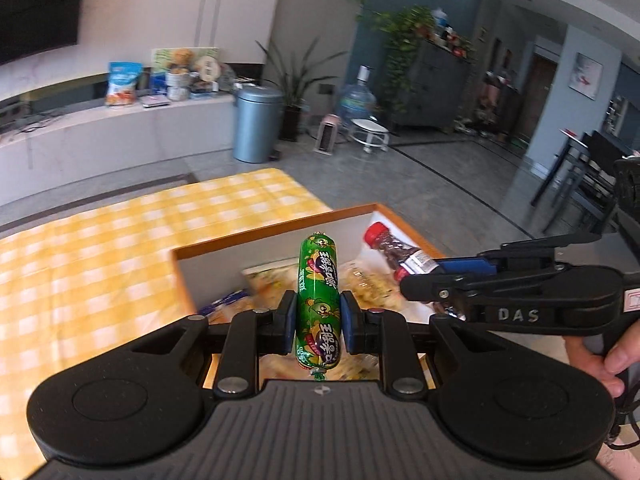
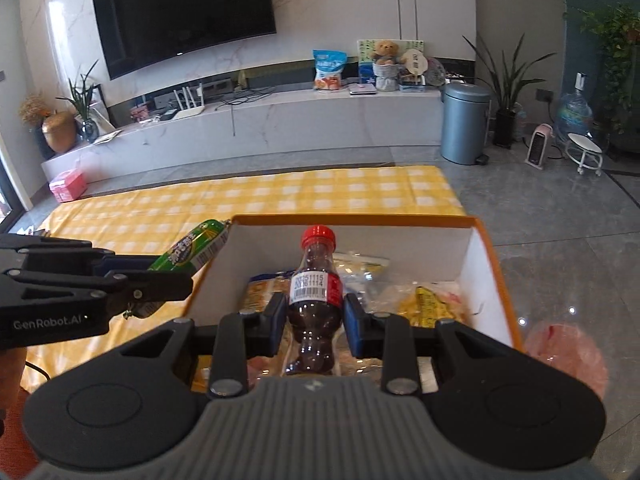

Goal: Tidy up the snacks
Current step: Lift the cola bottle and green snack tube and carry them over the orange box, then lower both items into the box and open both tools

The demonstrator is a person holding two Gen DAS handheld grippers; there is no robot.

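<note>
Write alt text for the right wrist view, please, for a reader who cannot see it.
The right gripper is shut on a small red-capped cola bottle above an orange-rimmed box of snack packets. At left, the left gripper holds a green sausage stick over a yellow checked cloth.

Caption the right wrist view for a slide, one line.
Right gripper clamps a red-capped cola bottle above the orange snack box; left gripper holds a green sausage.

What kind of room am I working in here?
Most likely a home living room: a large wall-mounted TV above a long white media console, potted plants on the tiled floor, and a water jug by the wall.
</note>
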